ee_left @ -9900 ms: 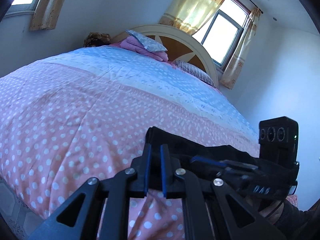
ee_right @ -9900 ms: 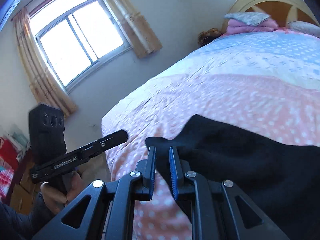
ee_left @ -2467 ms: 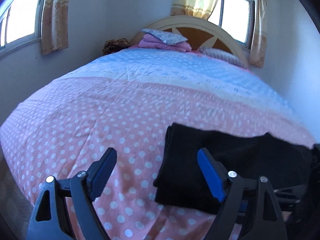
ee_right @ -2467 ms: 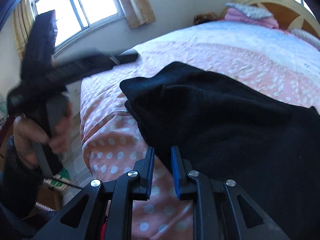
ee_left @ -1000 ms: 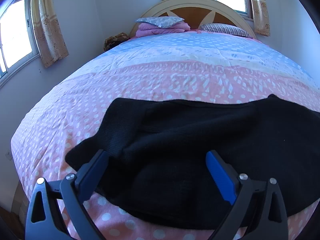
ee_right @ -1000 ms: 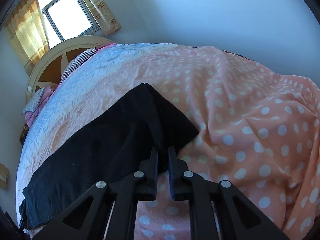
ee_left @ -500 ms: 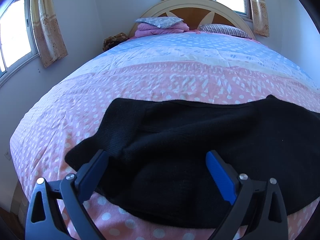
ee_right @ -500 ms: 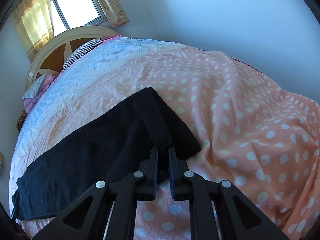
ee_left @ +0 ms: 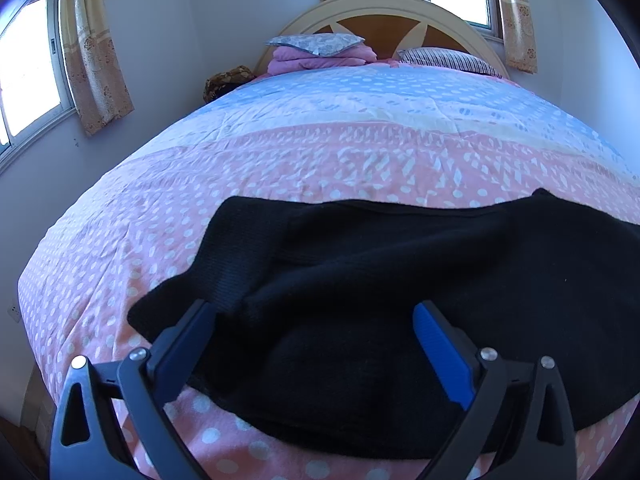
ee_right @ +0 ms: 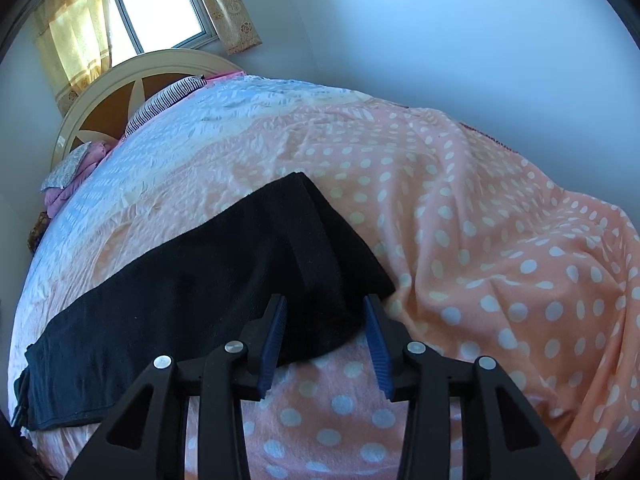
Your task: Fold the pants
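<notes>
Black pants (ee_left: pixel 380 280) lie folded lengthwise in a long strip across the near part of a pink polka-dot bedspread (ee_left: pixel 160 220). My left gripper (ee_left: pixel 316 320) is open, its fingers straddling the near edge of the pants at the rumpled left end. In the right wrist view the pants (ee_right: pixel 200 276) stretch away to the left. My right gripper (ee_right: pixel 324 308) is open, its fingers on either side of the near corner of the pants' right end, holding nothing.
The bed's headboard (ee_left: pixel 384 12) stands at the far end with a folded pink blanket and pillows (ee_left: pixel 320 54). Windows with curtains (ee_left: pixel 96 52) are on the left wall. A white wall (ee_right: pixel 460 40) runs along the bed's right side.
My right gripper has opened and let go of the pants' right end, which now rests on the bed. My left gripper stays open over the left end, hardly moved.
</notes>
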Demonstrator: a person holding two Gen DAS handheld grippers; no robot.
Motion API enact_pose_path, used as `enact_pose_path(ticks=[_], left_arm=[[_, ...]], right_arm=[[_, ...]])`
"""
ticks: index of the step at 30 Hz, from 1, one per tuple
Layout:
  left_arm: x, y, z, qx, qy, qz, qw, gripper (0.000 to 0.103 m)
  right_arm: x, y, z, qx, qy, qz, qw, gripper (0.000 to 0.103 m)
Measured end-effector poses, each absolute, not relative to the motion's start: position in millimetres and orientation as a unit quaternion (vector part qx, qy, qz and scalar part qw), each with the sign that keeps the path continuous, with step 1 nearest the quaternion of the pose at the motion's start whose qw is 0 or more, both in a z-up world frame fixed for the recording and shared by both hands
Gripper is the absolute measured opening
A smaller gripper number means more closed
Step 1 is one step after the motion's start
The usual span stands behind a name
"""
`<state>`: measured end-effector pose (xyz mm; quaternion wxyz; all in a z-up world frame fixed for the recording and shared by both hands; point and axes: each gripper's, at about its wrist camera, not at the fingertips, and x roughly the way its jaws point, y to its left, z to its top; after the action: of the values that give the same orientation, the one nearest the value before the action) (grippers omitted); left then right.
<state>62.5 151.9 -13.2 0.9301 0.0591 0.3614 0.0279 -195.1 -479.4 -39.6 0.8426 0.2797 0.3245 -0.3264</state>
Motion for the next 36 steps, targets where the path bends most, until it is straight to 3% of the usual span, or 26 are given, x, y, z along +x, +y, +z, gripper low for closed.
enact_pose_path(ticks=[8,9,10,18,22,25,26,28,32,36], left_arm=[[63.3,150.6,-13.4,0.06,0.362,0.027,0.93,0.102],[63.3,150.6,-13.4,0.061,0.362,0.028,0.93,0.102],[63.2,150.7,-13.4,0.061,0.362,0.028,0.93,0.102],[59.2,145.1,-8.9,0.054,0.369,0.02,0.928,0.102],[55.5,137.1,-13.8,0.075,0.359,0.024,0.93,0.102],[57.9,142.4,-13.4,0.06,0.366,0.016,0.929,0.103],[58.7,143.7,-13.5,0.055,0.367,0.014,0.928,0.103],[58.7,142.7,-14.2,0.057,0.366,0.015,0.929,0.103],[59.7,140.0,-15.2,0.062,0.364,0.017,0.929,0.103],[59.6,139.5,-15.3,0.063,0.362,0.02,0.93,0.103]], right_arm=[[-174.6,-488.3,-43.5,0.254,0.362,-0.324,0.836,0.037],[-171.8,-486.1,-42.3,0.237,0.37,-0.323,0.838,0.031],[-168.2,-483.4,-40.5,0.22,0.379,-0.316,0.842,0.008],[-158.7,-472.9,-10.3,0.105,0.382,-0.345,0.851,0.007],[-144.2,-481.9,-40.2,0.061,0.433,-0.345,0.83,0.008],[-153.5,-492.9,-38.6,0.099,0.41,-0.332,0.844,0.017],[-160.9,-500.1,-35.3,0.132,0.4,-0.327,0.846,0.037],[-181.0,-513.1,-28.7,0.189,0.366,-0.343,0.844,0.064],[-227.2,-532.9,-16.7,0.293,0.266,-0.356,0.847,0.065],[-220.6,-541.8,-29.3,0.346,0.273,-0.304,0.845,0.065]])
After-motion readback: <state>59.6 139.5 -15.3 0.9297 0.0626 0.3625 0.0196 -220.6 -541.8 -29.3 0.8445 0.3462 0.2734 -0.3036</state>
